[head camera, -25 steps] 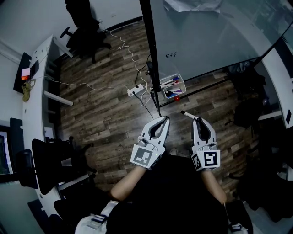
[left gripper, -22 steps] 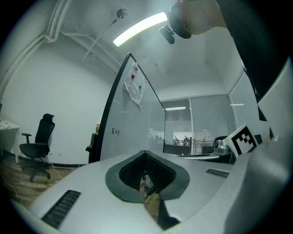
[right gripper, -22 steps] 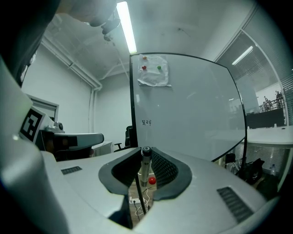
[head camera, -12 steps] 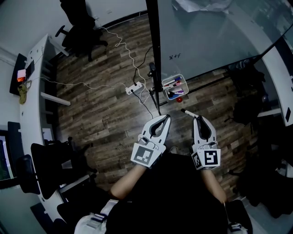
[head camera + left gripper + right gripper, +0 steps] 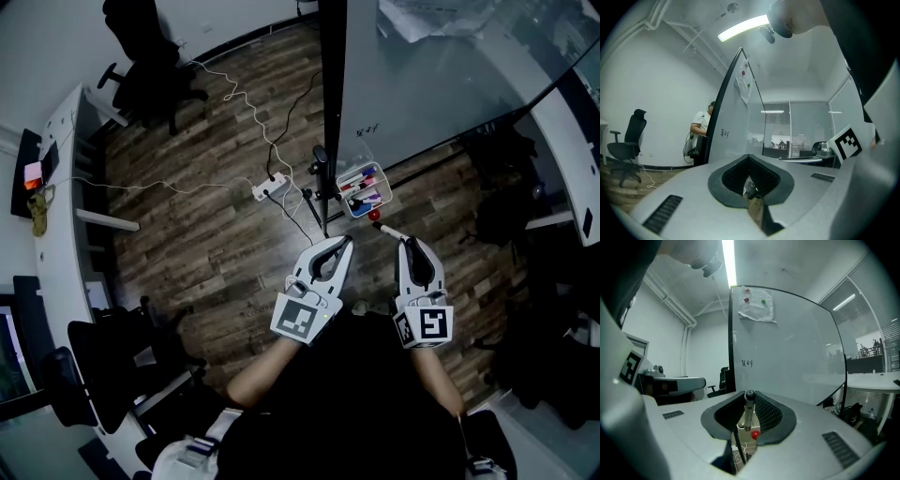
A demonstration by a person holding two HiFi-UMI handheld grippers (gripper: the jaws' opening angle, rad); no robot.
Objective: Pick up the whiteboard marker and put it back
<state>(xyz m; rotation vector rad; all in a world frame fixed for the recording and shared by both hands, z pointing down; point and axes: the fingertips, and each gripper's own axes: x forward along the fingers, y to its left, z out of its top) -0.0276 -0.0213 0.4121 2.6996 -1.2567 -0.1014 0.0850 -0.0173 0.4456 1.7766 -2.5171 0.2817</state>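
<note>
Standing before a whiteboard (image 5: pixel 441 84) on a wood-plank floor (image 5: pixel 216 234), with one gripper in each hand, side by side and close to the body. Gripping the whiteboard marker (image 5: pixel 388 232) in the right gripper (image 5: pixel 405 243), with both jaws pressed on its pale barrel. Pointing the marker out past the jaw tips toward a clear marker tray (image 5: pixel 361 178) at the foot of the board; near that tray, not touching it. From the right gripper view, seen as an upright barrel between the jaws, dark round end uppermost at the tips, the tray and a small red ball (image 5: pixel 754 434) showing below through the gap.

Keeping the left gripper (image 5: pixel 344 242) shut with its tips touching and nothing between them, only an oval gap behind the tips, just left of the right gripper.

Elsewhere: several other markers lying in the tray; small handwriting (image 5: pixel 372 128) on the board above it; a crumpled sheet (image 5: pixel 757 303) stuck near the board's top. Behind, a white power strip (image 5: pixel 267 188) with trailing cables on the floor, and a black office chair (image 5: pixel 141 70) well apart. Beyond the board's edge in the left gripper view, a person (image 5: pixel 701 124) in a white top.
</note>
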